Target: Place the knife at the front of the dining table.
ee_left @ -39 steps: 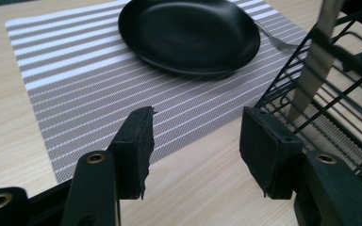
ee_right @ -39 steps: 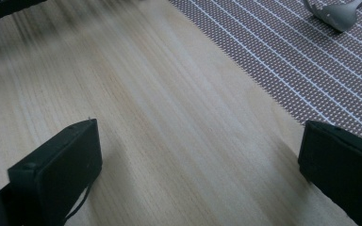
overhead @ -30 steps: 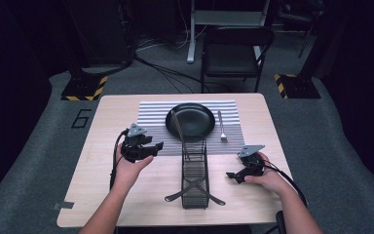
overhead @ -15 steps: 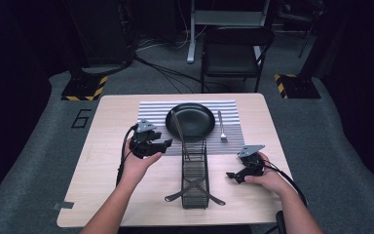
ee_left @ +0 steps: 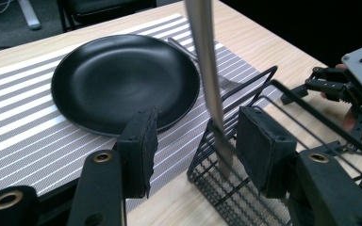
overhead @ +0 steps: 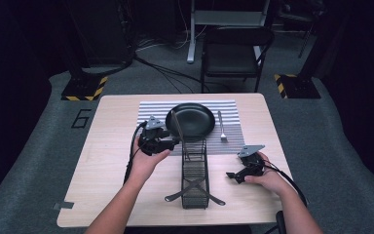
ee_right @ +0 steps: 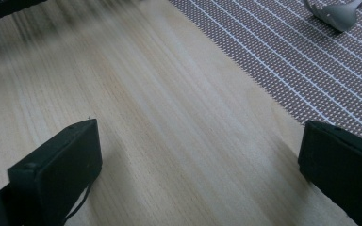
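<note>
A black wire rack [overhead: 195, 180] stands lengthwise in the middle of the table, and a silver knife [overhead: 177, 127] leans upright in its far end. My left gripper [overhead: 172, 143] is at that end. In the left gripper view its jaws straddle the knife [ee_left: 207, 70], which stands close to the right-hand pad [ee_left: 264, 155] with a gap to the other pad. The jaws have just been closing and remain open. My right gripper [overhead: 234, 174] rests on the table right of the rack, its jaws wide open [ee_right: 198, 155] over bare wood.
A black plate [overhead: 192, 119] lies on a striped placemat [overhead: 148, 108] behind the rack, with a fork [overhead: 221, 127] to its right. The fork's end [ee_right: 337, 13] is ahead of the right gripper. A dark chair [overhead: 231, 53] stands beyond the table.
My left hand has carried its gripper to the right and a little farther from me, up to the knife in the rack. The right hand has stayed where it was.
</note>
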